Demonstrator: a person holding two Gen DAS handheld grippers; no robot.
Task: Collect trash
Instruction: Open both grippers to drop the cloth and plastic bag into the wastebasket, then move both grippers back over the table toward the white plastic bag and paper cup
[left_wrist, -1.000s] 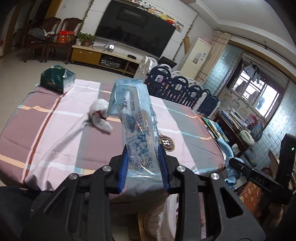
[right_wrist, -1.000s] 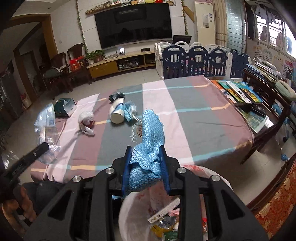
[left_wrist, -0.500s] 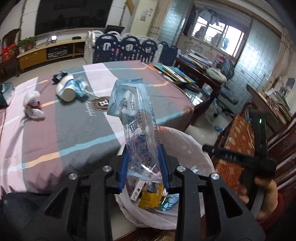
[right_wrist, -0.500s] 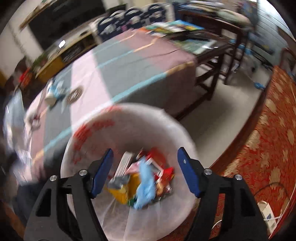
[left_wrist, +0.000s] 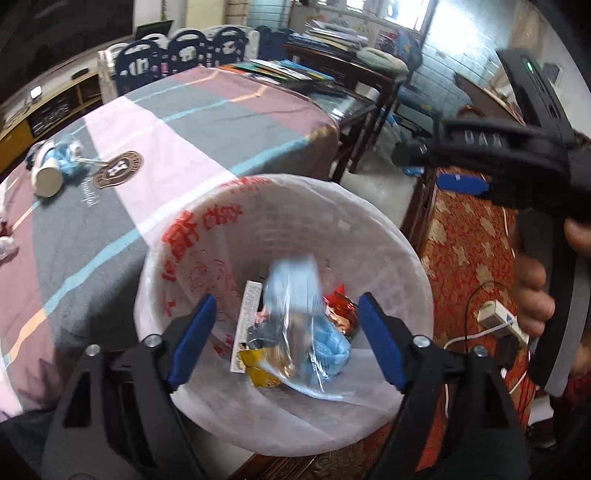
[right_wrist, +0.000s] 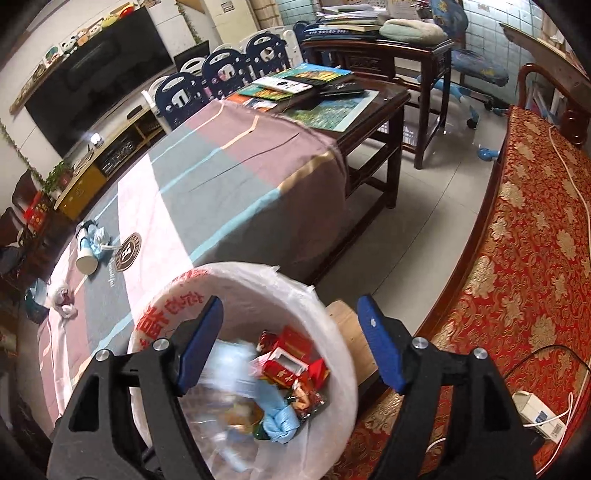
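Observation:
A bin with a white liner (left_wrist: 369, 236) printed in red stands beside the table, part full of wrappers. My left gripper (left_wrist: 285, 301) hangs over it, jaws opening, and nothing presses on the pads. A clear blue-printed plastic bag (left_wrist: 295, 295), blurred, drops between them into the bin. My right gripper (right_wrist: 291, 301) is also above the bin (right_wrist: 332, 332), jaws opening and empty. The blue cloth (right_wrist: 280, 417) lies in the bin among red packets. On the table lie a white paper cup (right_wrist: 86, 258) with a blue wad and a crumpled white wrapper (right_wrist: 62, 301).
The table wears a striped pink, grey and mauve cloth (left_wrist: 184, 122). A red and gold bench (right_wrist: 517, 258) runs along the right, with a power strip (right_wrist: 539, 410) and cables on it. A dark wooden table with books (right_wrist: 332, 96) stands behind. A hand (left_wrist: 532, 295) holds the other gripper's handle.
My left gripper swung from the table to over the bin, opened and let go of the clear bag. My right gripper opened and dropped the blue cloth into the bin.

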